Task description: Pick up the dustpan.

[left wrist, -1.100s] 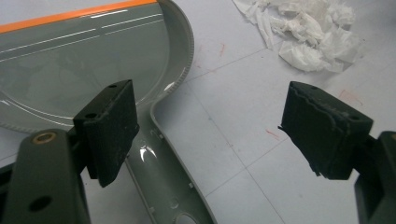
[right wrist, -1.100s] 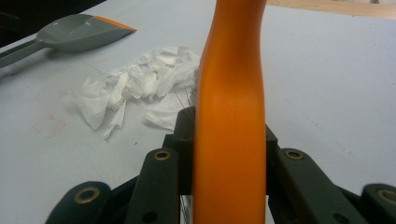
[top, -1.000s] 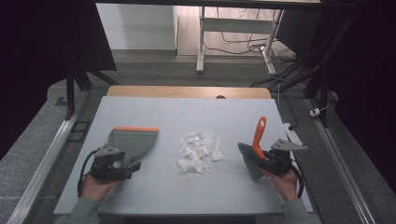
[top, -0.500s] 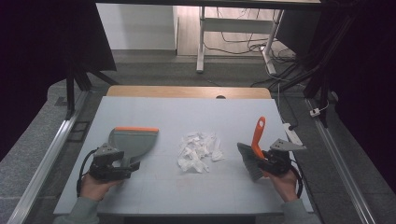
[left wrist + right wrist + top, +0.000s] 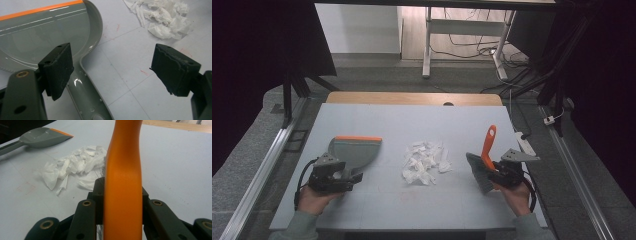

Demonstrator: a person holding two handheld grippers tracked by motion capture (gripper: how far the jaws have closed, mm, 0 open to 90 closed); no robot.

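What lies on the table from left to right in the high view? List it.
left gripper → dustpan → pile of torn paper → brush → right gripper

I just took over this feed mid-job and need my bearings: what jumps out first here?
A heap of torn white paper scraps sits mid-table. To its right, the right tool is clamped on a brush with an orange handle that stands upright. To its left lies a grey dustpan with an orange lip, its handle running between the open jaws of the left tool.
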